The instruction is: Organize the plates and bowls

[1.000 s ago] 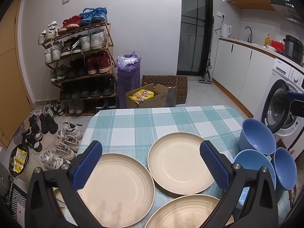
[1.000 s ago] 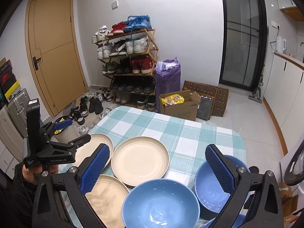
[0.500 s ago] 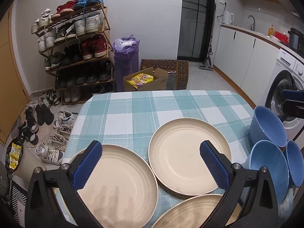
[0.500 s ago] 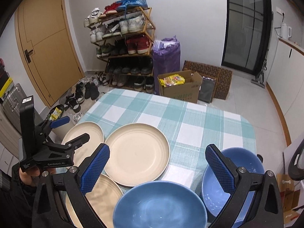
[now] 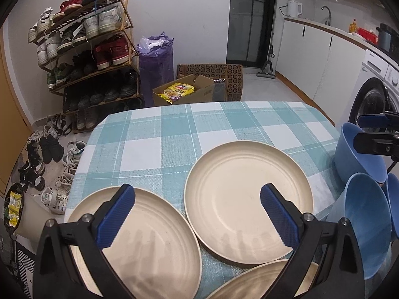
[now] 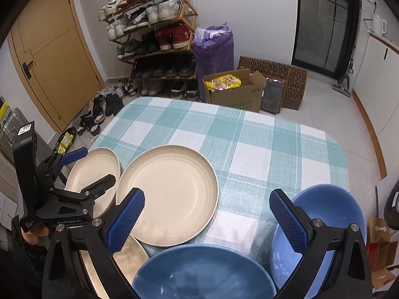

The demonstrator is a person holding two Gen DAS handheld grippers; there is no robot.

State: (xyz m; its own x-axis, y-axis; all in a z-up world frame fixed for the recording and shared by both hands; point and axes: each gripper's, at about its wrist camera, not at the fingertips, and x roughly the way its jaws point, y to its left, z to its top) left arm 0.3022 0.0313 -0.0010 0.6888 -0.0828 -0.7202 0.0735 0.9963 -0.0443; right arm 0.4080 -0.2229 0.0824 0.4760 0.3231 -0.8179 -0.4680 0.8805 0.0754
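On the checked tablecloth (image 5: 159,149), cream plates (image 5: 249,199) lie flat, face up.

Cream plates (image 5: 249,201) beside seemingly three blue bowls (image 6: 324,214).

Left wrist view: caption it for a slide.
Left gripper, empty and closing, above cream plates; blue bowls alongside.

A shoe rack (image 5: 87,49) stands beside a purple bag (image 5: 155,59).
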